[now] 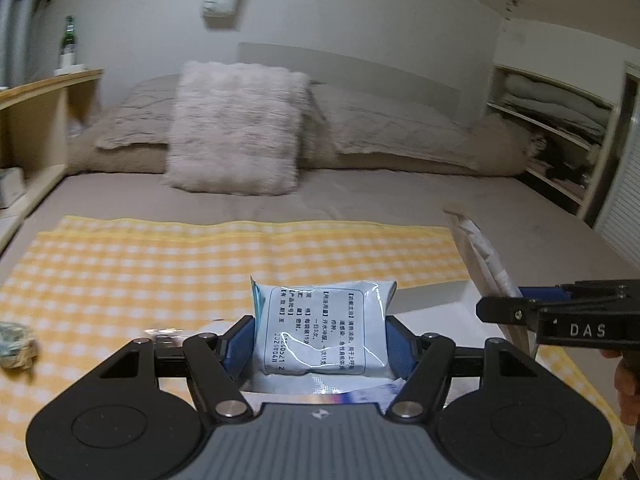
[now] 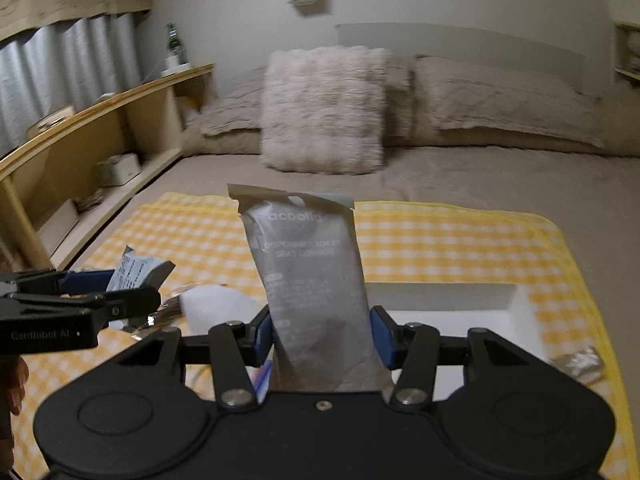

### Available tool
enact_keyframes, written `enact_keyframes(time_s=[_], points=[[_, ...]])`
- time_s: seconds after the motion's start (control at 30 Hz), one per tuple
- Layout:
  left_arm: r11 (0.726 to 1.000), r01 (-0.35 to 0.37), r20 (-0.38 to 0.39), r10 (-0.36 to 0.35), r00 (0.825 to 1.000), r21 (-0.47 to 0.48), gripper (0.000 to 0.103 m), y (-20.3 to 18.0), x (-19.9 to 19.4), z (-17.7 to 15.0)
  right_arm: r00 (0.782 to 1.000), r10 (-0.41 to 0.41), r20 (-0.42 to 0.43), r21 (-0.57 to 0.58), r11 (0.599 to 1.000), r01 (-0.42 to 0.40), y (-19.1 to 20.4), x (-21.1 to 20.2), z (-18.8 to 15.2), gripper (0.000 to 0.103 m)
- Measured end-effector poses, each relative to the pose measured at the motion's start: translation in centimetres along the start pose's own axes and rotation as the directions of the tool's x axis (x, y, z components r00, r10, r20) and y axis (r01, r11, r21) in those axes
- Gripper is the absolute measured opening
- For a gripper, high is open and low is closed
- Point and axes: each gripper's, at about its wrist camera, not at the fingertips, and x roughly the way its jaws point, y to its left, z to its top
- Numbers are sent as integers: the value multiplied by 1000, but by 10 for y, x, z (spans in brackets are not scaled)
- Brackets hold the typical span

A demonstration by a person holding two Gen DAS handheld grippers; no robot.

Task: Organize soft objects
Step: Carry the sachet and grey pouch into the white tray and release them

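bedroom, big bed (image 1: 360, 200) with fluffy pillow (image 1: 236, 128) at head, yellow checked cloth (image 1: 140, 264) spread on near side. left gripper (image 1: 320, 344) up over cloth, blue pads pressed on both sides of pale blue sachet (image 1: 322, 328) with printed label, sachet standing upright between them. right gripper (image 2: 320, 336) just beside it, clamped on tall grey packet (image 2: 308, 280), packet upright, torn top edge. white tray (image 2: 460, 312) on cloth behind right gripper. small crumpled wrapper (image 1: 16, 344) at cloth's left edge.

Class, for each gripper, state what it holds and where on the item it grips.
Left gripper: white medicine packet, pinched by its side edges. Right gripper: grey toilet seat cover pouch, pinched across its lower sides.
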Motion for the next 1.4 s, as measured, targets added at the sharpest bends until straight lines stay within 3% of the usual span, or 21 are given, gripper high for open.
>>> enact_keyframes(time_s=[0.27,0.47,0.57,0.73,1.0,1.13,1.2,1.4], points=[[993,117,-57,-116,992,26,69,-50,34,-6,997,-75,-35,77,994,77,-53,-5,-9,51],[954,246,-111,-229,967,169,69,-94,58,-15,988,-124,-92,129,982,136,-87,1,-18,51],[903,314,-160,-278,947,293,69,-115,68,-25,984,-141,-107,145,977,156,-100,1,-23,51],[785,366,-212,-299,930,500,69,-146,90,-42,979,-156,-128,158,972,175,-117,3,-29,51],[597,457,-293,-356,887,659,69,-179,123,-64,969,-121,-216,238,956,172,-140,21,-43,51],[499,453,-322,-329,888,739,69,-190,140,-76,955,-131,-266,210,959,190,-140,35,-50,51],[479,455,-337,-315,887,751,69,-194,149,-80,948,-152,-280,191,959,211,-140,40,-53,51],[398,551,-412,-384,826,734,69,-197,159,-82,928,-188,-321,184,949,256,-149,55,-61,52]])
